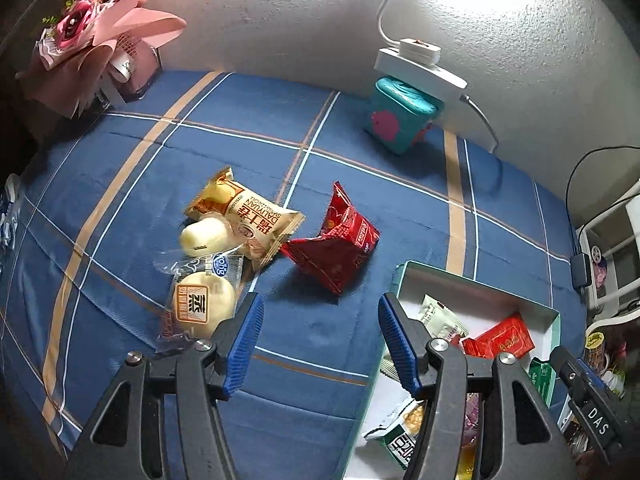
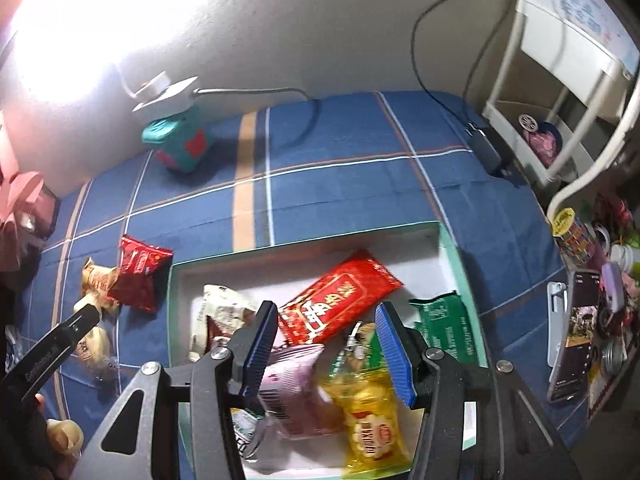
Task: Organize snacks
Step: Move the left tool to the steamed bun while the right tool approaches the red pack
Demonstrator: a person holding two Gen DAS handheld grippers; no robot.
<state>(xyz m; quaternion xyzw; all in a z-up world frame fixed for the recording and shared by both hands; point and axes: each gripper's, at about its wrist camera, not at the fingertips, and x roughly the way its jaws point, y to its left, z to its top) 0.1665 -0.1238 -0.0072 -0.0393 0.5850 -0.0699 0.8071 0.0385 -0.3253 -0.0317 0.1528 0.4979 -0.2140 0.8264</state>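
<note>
While the left hand-held gripper [image 1: 320, 344] hangs open w/ nothing in it, the bun pack [image 1: 200, 306] lies just left — right hand-held gripper [image 2: 326, 350] open over the box [image 2: 452, 248].

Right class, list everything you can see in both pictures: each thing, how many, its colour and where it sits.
Box: one, teal outside, white inside, on the cloth, holding mixed snack packets.
Red packet: one, lying in the box.
Dark red packet: one, on the cloth left of the box.
Swiss roll packet: one, tan, beside it.
Bun packet: one, clear, nearest the left fingers.
Tablecloth: one, blue plaid.
Teal tin: one, by the wall, under a white lamp base.
Bouquet: one, pink, far left corner.
Left gripper: open, empty.
Right gripper: open above the box.
</note>
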